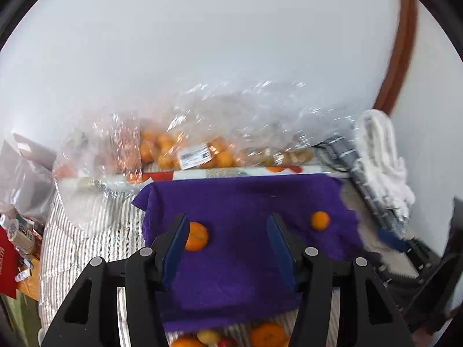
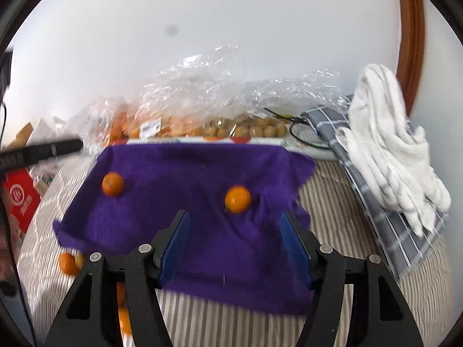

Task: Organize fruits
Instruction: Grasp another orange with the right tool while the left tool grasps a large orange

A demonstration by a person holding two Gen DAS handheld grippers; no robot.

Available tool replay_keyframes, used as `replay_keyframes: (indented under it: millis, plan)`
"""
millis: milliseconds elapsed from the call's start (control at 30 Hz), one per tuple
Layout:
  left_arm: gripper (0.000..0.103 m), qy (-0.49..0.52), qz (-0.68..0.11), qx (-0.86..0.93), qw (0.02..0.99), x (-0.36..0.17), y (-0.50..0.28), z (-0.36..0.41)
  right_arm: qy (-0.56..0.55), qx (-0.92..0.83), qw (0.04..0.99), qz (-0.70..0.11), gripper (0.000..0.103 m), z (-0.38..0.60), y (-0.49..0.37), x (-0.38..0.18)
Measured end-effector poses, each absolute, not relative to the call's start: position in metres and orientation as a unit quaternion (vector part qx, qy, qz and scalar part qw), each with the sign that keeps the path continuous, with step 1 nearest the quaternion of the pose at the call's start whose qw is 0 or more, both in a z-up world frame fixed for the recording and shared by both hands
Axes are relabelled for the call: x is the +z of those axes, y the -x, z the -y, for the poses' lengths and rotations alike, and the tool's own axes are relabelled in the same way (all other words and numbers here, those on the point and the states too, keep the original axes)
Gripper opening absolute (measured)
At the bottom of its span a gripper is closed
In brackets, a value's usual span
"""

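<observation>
Two oranges sit on the purple towel (image 2: 185, 202), well apart. The smoother orange (image 2: 238, 199) lies right of centre; the flatter, duller orange (image 2: 113, 184) lies toward the towel's left side. More loose fruit (image 1: 267, 334) is grouped on the striped cloth (image 2: 341, 202) just off the towel's near edge: oranges plus a small yellow and a red piece, partly cut off by the frame.

Right gripper (image 2: 234, 232): jaws spread, nothing between them, hovering above the towel with the smoother orange just ahead of the gap. Left gripper (image 1: 227, 237): jaws likewise apart and empty; the duller orange (image 1: 196, 236) shows just beside its left finger, whether touching or behind I cannot tell. Both views are motion-blurred.

Behind the towel, clear plastic bags (image 2: 202, 95) hold many more oranges and some small brownish fruit. White and grey checked cloths (image 2: 385, 156) are piled at right.

Judgement: early sorting stage, with only two pieces laid out. The next move probably calls for dropping to the near-edge group, centring one round fruit between the pads, and closing gently so it does not roll away.
</observation>
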State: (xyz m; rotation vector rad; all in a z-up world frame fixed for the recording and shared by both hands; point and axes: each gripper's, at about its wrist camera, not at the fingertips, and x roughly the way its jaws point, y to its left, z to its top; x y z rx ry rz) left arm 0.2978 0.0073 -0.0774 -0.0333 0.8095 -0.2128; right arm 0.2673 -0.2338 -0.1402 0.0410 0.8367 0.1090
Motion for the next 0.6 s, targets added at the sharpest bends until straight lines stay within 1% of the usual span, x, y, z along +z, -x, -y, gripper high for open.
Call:
replay_keyframes:
  millis: [100,267,600]
  plan:
    - [0.054,0.031,-0.377,-0.124,0.917,-0.065,-0.268,-0.010,-0.017,0.055,0.911,-0.408,0.064,0.233,-0.240,-0.139]
    - [0.054,0.028,-0.367,-0.114,0.923,-0.070,-0.224,-0.018,-0.022,0.066,0.915,-0.397,0.064,0.230,-0.198,-0.137]
    - [0.054,0.026,-0.403,-0.066,0.912,-0.112,-0.163,-0.059,-0.014,0.092,0.913,-0.398,0.064,0.208,-0.154,-0.150]
